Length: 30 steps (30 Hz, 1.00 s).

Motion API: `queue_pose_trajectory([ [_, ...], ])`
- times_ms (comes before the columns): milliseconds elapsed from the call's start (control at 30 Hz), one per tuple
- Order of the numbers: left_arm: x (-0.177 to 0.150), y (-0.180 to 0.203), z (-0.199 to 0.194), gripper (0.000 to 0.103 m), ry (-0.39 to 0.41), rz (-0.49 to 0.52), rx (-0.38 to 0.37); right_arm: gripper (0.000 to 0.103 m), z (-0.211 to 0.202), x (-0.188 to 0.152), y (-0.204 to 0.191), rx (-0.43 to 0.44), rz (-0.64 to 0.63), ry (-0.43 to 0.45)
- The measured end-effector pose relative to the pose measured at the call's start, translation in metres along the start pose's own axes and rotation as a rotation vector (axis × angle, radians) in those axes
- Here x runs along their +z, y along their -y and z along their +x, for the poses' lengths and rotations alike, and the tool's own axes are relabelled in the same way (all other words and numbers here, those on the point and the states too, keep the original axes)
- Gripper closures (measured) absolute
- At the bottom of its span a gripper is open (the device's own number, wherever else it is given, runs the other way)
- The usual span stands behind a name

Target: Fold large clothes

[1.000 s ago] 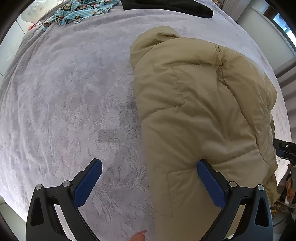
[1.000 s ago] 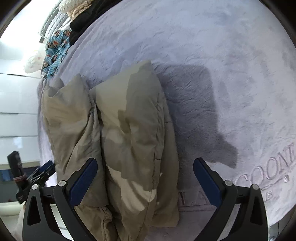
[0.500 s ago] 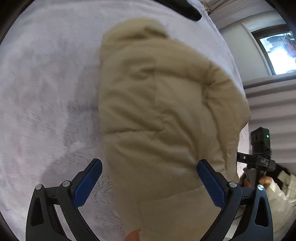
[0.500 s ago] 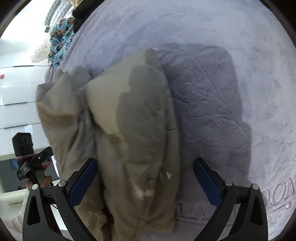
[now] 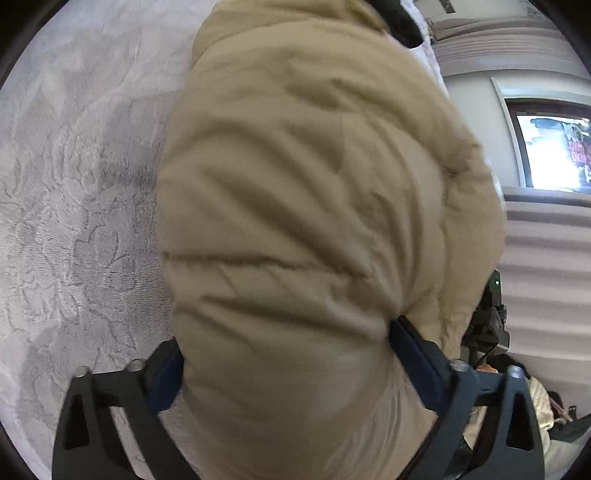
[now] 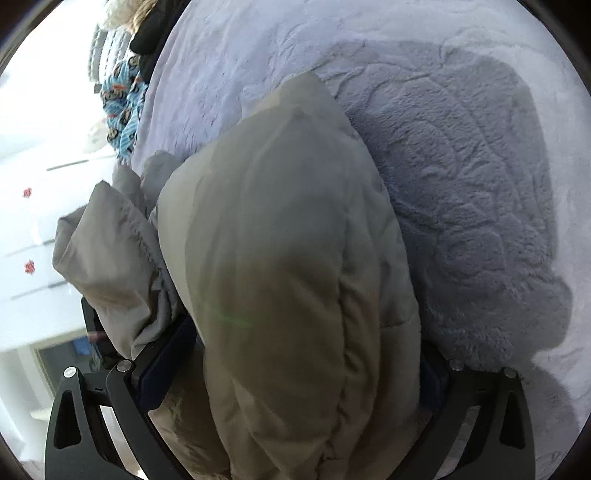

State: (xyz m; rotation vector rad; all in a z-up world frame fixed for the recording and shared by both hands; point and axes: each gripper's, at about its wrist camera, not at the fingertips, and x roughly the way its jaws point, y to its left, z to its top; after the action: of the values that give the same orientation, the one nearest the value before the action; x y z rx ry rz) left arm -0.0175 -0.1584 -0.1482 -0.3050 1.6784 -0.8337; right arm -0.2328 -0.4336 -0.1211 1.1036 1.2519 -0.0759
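Note:
A large beige puffer jacket (image 5: 314, 221), folded into a thick bundle, lies on the grey plush bedspread (image 5: 74, 221). My left gripper (image 5: 288, 354) straddles its near end, the jaws wide and the blue pads pressed against the padding on both sides. In the right wrist view the jacket (image 6: 280, 258) looks grey-beige in shadow and bulges between the jaws of my right gripper (image 6: 306, 362), which hold it the same way. The fingertips of both grippers are mostly hidden by fabric. The other gripper shows at the jacket's far side (image 5: 487, 325).
A blue patterned garment (image 6: 122, 107) and a dark garment (image 6: 151, 33) lie at the far edge of the bed. A window (image 5: 554, 151) and a striped wall are to the right. White cabinets (image 6: 33, 221) stand to the left of the bed.
Both grippers moved forward onto the jacket from its two sides. The jacket, which lay flat ahead of the open jaws, now bulges between them and fills both views.

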Motion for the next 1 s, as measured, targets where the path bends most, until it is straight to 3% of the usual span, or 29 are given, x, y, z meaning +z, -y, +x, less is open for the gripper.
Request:
queue_pose_trajectory([
  [67,-0.006,0.008,-0.008,0.02,0.026,0.023,0.002,0.049,0.0,0.0,0.0,0.059,0.027,-0.012],
  [167,-0.01,0.02,-0.022,0.026,0.053,0.056,-0.012,0.059,-0.002,-0.006,-0.01,0.13,0.021,-0.008],
  [433,-0.006,0.019,-0.085,0.026,0.154,0.116,-0.036,0.059,0.009,-0.017,-0.088,0.14,-0.111,0.017],
  [567,0.007,-0.01,-0.134,0.026,0.208,0.125,-0.02,0.059,0.037,-0.02,-0.135,0.164,-0.148,0.044],
  [833,0.054,-0.116,-0.239,0.026,0.268,0.116,0.048,0.059,0.152,-0.025,-0.246,0.189,-0.199,0.062],
  [1000,0.076,-0.18,-0.27,0.026,0.299,0.07,0.094,0.059,0.233,-0.016,-0.311,0.154,-0.235,0.049],
])
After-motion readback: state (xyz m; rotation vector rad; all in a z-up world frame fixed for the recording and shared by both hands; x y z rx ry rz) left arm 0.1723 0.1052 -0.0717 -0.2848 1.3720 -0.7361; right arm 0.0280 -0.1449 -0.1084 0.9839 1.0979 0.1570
